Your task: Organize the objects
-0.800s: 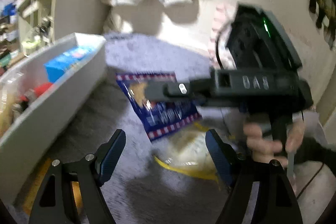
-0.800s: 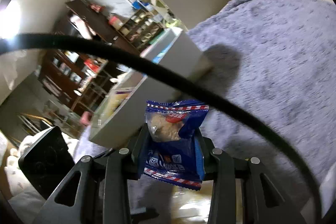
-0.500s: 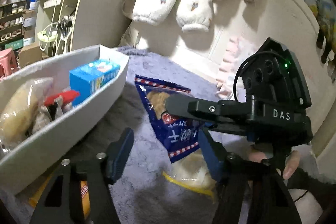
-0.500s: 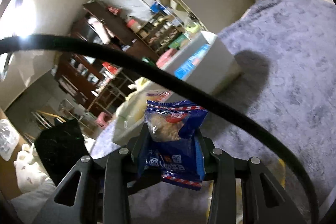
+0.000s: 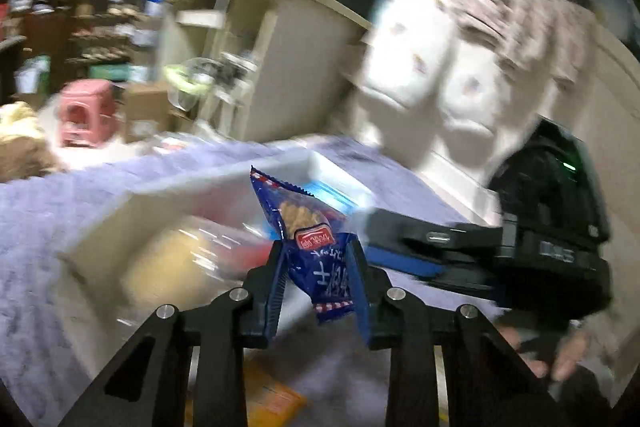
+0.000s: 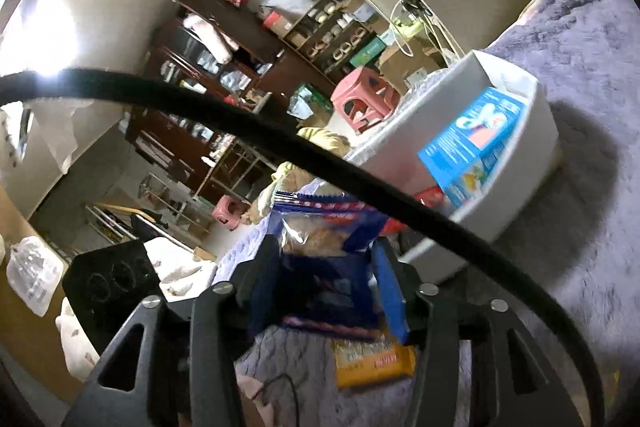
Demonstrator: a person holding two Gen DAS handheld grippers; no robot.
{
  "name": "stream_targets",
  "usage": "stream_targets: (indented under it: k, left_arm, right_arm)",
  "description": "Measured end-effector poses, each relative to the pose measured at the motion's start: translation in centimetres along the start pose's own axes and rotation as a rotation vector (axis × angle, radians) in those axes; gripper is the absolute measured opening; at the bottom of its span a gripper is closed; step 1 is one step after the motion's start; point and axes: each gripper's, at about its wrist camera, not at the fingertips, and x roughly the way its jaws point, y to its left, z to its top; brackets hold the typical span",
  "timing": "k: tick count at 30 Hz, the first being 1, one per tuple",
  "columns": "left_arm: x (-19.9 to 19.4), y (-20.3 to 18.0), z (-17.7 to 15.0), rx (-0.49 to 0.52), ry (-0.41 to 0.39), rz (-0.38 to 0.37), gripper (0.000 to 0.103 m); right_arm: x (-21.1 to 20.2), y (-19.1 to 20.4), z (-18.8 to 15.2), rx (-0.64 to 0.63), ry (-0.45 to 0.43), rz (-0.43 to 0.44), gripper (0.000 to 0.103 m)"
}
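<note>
A blue snack bag [image 5: 316, 247] with red-and-white striped ends sits between the fingers of my left gripper [image 5: 318, 267], which is shut on it above the near end of the white bin [image 5: 132, 219]. In the right wrist view the same bag [image 6: 324, 267] also lies between the fingers of my right gripper [image 6: 326, 287], which stand close against its sides. The right gripper's body [image 5: 500, 255] reaches in from the right. The white bin [image 6: 532, 163] holds a light blue box [image 6: 476, 143] and other packets.
An orange-yellow packet [image 6: 374, 361] lies on the purple fuzzy blanket [image 6: 580, 87] below the grippers; it also shows in the left wrist view [image 5: 272, 399]. A black cable [image 6: 280, 147] crosses the right wrist view. A pink stool [image 5: 86, 113], shelves and a beige cabinet [image 5: 256, 59] stand behind.
My left gripper has closed from wide open onto the blue snack bag that the right gripper carried over. Both grippers have risen and moved toward the white bin.
</note>
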Motion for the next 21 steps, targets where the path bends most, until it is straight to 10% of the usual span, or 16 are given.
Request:
stream_targets:
  k: [7,12,21]
  left_arm:
    - [2.7,2.7,0.6,0.016,0.036,0.316,0.054]
    - [1.2,-0.1,0.6,0.106,-0.088,0.362,0.067]
    - [-1.3,-6.9,-3.4,0.400,-0.206,0.164,0.088]
  right_arm:
    - [-2.0,-0.8,-0.4,-0.068,-0.069,-0.162,0.052]
    - [-4.7,-3.9,-5.6,-0.101,-0.033,-0.386,0.052]
    - [-10.4,-1.5,-8.5,-0.279,-0.041,-0.534,0.052]
